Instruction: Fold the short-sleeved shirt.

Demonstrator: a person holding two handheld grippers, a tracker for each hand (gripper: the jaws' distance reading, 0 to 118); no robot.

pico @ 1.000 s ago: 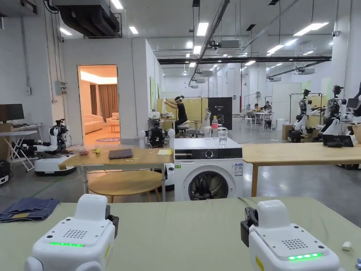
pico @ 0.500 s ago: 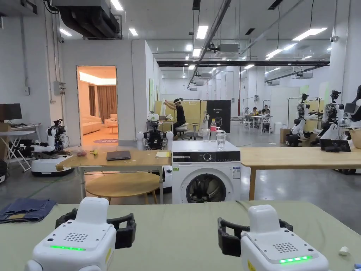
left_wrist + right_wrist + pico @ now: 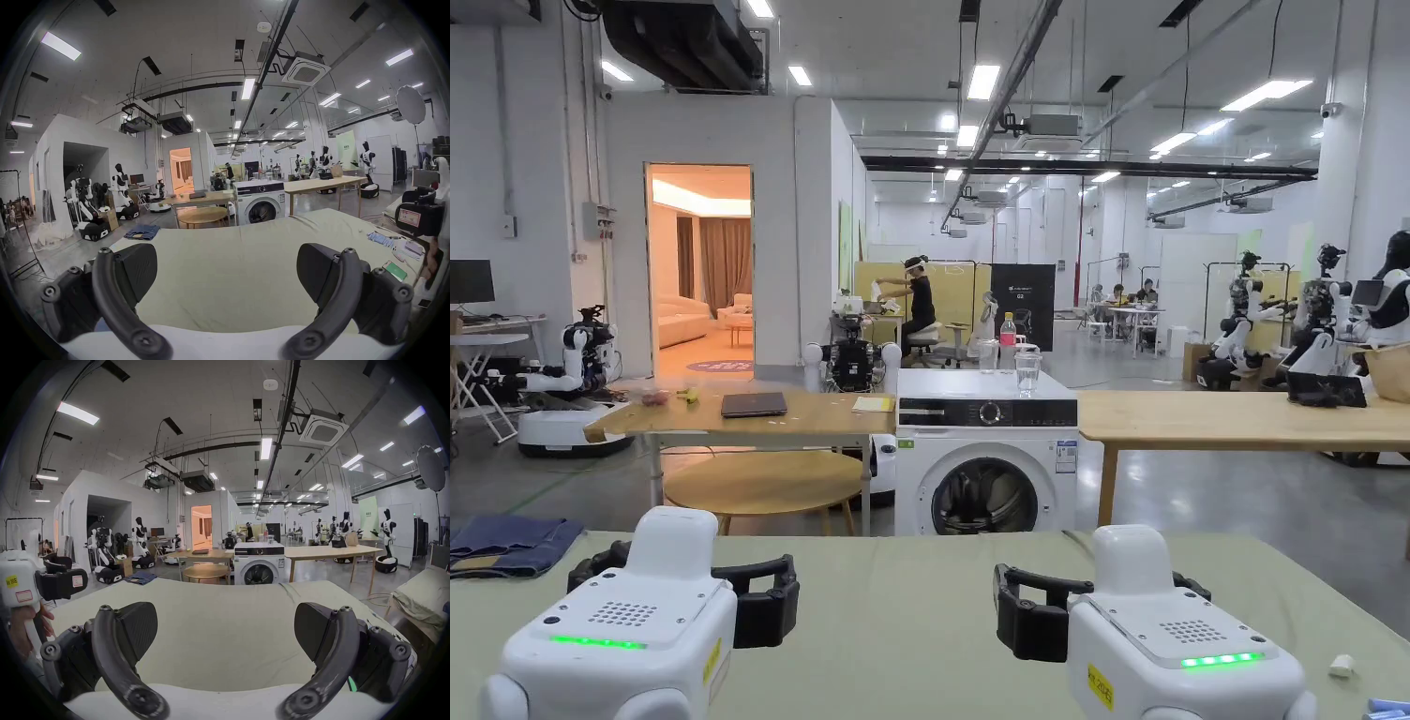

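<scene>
From the head view, the left white hand-held gripper and the right white hand-held gripper were held side by side over the pale green cloth-covered counter, jaws spread apart on both, nothing pinched. A folded blue denim garment was parked at the counter's far left corner.

In the left gripper view, wide-open black jaws were seen over bare cloth. A short-sleeved shirt couldn't really be made out.

Same story in the right gripper view: jaws apart, nothing between them.
</scene>
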